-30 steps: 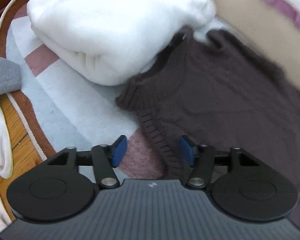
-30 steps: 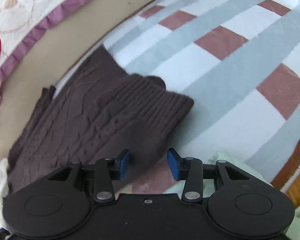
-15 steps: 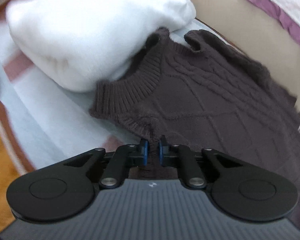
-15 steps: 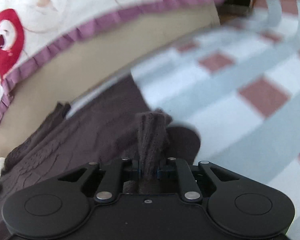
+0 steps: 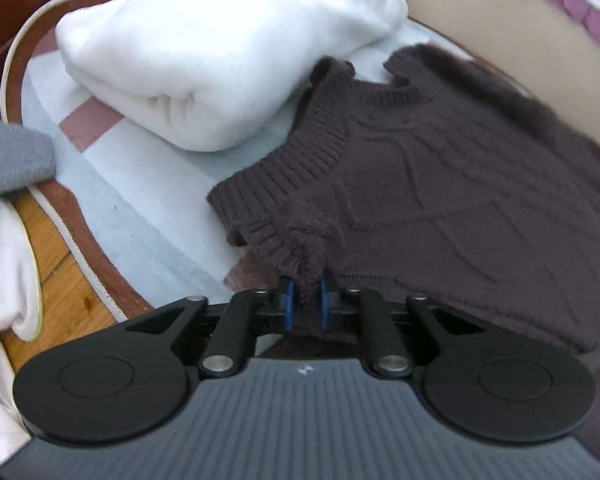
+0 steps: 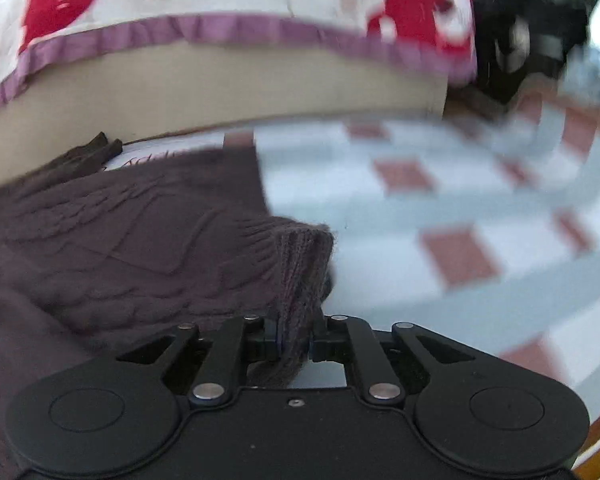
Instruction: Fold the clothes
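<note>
A dark brown cable-knit sweater [image 5: 440, 184] lies on a checked blue, white and red-brown rug [image 5: 148, 216]. My left gripper [image 5: 305, 306] is shut on a bunched fold of its near edge, beside the ribbed collar [image 5: 292, 168]. In the right wrist view the same sweater [image 6: 112, 248] spreads to the left, and my right gripper [image 6: 296, 340] is shut on its ribbed hem corner [image 6: 300, 264], lifted a little off the rug [image 6: 440, 216].
A folded white garment [image 5: 220, 56] lies on the rug just beyond the sweater's collar. Grey cloth [image 5: 12, 160] and white cloth [image 5: 4, 272] lie at the left on the wooden floor [image 5: 64, 292]. A beige bed side with a purple-trimmed cover [image 6: 220, 36] runs behind.
Both grippers went from open to shut on the sweater's edge, left near the collar, right on the hem corner. Both have since lifted and shifted with the fabric; the right view is tilted up.
</note>
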### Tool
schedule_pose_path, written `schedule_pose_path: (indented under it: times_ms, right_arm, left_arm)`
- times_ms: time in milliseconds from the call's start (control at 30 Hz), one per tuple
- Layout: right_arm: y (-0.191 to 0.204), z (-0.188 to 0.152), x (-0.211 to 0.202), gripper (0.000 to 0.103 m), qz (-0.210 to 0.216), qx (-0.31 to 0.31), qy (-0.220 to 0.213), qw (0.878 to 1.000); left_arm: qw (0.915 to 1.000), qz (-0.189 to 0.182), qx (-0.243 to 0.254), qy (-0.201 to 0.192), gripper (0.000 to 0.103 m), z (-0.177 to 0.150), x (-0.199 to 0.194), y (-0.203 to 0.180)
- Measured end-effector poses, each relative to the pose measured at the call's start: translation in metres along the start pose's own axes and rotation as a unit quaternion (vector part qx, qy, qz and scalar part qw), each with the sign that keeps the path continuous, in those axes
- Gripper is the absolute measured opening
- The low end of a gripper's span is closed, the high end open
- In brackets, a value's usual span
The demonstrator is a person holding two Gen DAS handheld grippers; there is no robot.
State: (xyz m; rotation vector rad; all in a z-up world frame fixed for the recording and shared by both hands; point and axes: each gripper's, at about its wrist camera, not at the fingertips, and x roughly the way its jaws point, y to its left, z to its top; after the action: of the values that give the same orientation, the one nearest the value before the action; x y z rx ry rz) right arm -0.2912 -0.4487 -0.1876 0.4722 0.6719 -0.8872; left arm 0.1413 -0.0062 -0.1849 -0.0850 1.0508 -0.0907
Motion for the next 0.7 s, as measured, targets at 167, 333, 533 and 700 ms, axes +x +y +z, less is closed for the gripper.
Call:
schedule_pose_path:
  times_ms: [167,333,533,700]
  right_arm:
    - [-0.026,0.013,-0.023,0.042,-0.011,0.034,-0.01,0.999]
    - [-0.049,0.018,-0.058,0.042,0.148,0.113,0.005,0.983]
    - [0.007,-0.006,-0.05,0.056,0.234,0.004,0.087,0.968]
    - [0.044,-0.031,-0.02,0.058,0.239,-0.011,0.149,0.959]
  left_arm:
    - [0.9921,-0.116,-0.018,-0.044,0.06,0.001,-0.037,0.005]
    - [0.9868,-0.159,0.015,-0.027,0.06,-0.011,-0.05,-0.008]
    - [0.9791,-0.168,0.114,-0.004,0.071,-0.025,-0.058,-0.041]
    - [0.9698,-0.138,0.2,0.025,0.072,-0.044,-0.052,-0.064]
